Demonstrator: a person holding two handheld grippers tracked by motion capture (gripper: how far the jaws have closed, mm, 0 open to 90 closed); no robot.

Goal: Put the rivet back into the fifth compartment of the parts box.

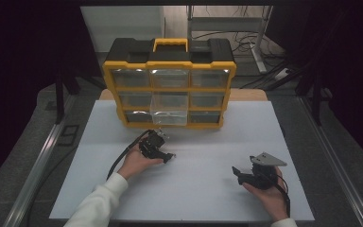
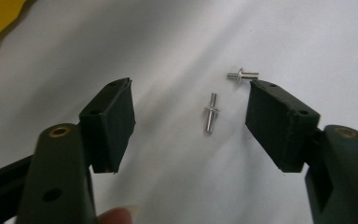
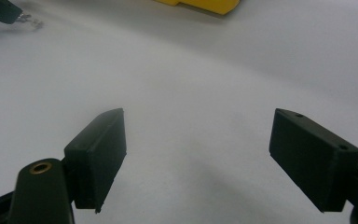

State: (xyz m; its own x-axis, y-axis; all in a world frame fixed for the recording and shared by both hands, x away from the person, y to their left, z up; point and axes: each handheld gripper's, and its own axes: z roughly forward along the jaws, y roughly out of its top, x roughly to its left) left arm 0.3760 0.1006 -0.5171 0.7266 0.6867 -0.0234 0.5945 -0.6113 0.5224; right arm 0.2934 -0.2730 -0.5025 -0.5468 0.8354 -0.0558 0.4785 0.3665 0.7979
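Note:
Two small silver rivets lie on the white table [image 2: 177, 37]. One rivet [image 2: 210, 113] rests between the jaws of my left gripper [image 2: 191, 88], touching neither pad. The other rivet [image 2: 242, 74] lies just past the tip of the right-hand jaw. The left gripper [image 1: 168, 153] is open and held low over the table in front of the organizer. My right gripper [image 3: 198, 114] is open over bare table with nothing between its jaws. In the high view the right gripper [image 1: 238, 172] sits near the front right.
A yellow and black organizer [image 1: 170, 59] with clear drawers stands upright at the back of the white table [image 1: 208, 198]. Its middle drawer [image 1: 169, 109] is pulled out. A corner of the organizer [image 3: 200, 4] shows in the right gripper view.

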